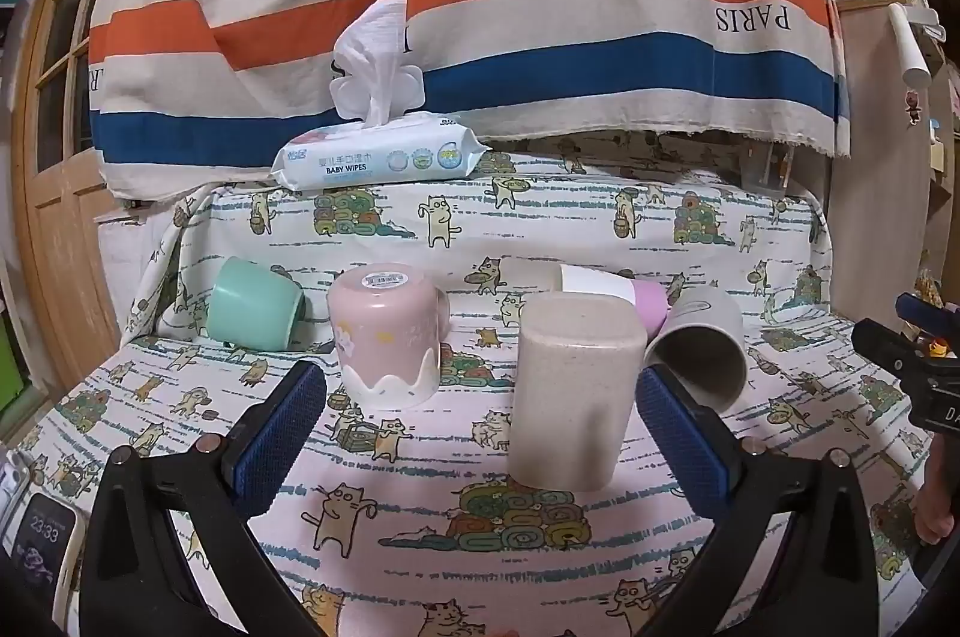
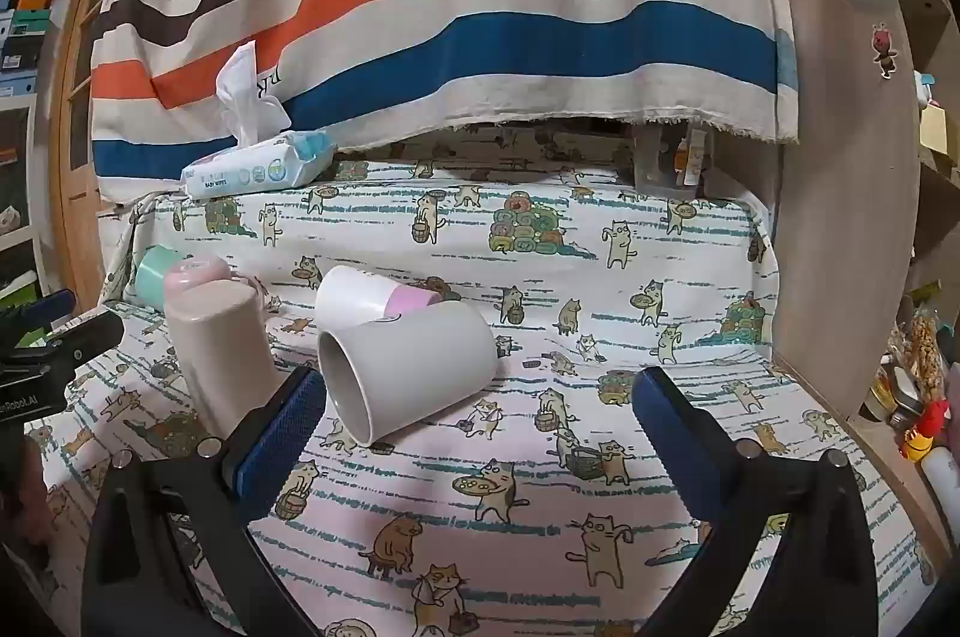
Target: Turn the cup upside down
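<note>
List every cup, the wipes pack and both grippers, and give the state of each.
Speckled beige plastic cup: upside down.
Pink scalloped cup: upside down.
Mint green cup: on its side.
Plain grey cup: on its side.
White and lilac cup: on its side.
Baby wipes pack: open, wipe sticking out.
Left gripper: open.
Right gripper: open.

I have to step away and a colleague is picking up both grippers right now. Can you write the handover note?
Left hand-held gripper: open, empty, facing the beige speckled cup.
Right hand-held gripper: open, empty, facing the grey cup.

Done: the beige speckled cup and the pink cup already stand upside down on the cat-print cloth.

Left: the grey cup lies on its side, mouth toward the cameras; the white-and-lilac cup lies on its side just behind it; the mint cup lies tipped over at far left. All three still need flipping. The grey one looks nearest to the right gripper.
</note>
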The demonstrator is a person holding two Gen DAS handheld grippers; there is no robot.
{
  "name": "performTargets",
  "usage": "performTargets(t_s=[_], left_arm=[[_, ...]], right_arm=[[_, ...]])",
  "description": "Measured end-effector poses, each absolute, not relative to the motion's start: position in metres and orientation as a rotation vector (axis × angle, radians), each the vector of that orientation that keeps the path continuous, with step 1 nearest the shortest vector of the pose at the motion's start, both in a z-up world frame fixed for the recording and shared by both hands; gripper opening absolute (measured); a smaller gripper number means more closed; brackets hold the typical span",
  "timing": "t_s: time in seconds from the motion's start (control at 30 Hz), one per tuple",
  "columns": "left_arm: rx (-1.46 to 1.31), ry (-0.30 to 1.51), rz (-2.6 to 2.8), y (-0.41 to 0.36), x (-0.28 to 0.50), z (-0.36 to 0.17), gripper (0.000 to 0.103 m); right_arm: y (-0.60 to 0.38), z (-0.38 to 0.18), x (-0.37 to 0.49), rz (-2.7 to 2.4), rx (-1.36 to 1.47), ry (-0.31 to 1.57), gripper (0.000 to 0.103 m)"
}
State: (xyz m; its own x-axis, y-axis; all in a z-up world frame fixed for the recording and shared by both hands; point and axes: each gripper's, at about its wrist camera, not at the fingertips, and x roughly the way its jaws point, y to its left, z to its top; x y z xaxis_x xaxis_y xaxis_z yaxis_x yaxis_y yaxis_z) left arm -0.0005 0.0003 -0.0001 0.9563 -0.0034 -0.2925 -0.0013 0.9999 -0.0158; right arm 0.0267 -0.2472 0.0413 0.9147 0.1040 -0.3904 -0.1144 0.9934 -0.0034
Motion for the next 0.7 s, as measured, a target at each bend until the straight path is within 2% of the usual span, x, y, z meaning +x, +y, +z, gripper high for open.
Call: performTargets(t_s=[0.7], left_arm=[[-0.009, 0.303, 0.0, 0.0001, -0.0003, 0.0, 0.103]], right_arm=[[-0.2475, 0.0408, 0.0267, 0.112, -0.028, 0.402, 0.103]])
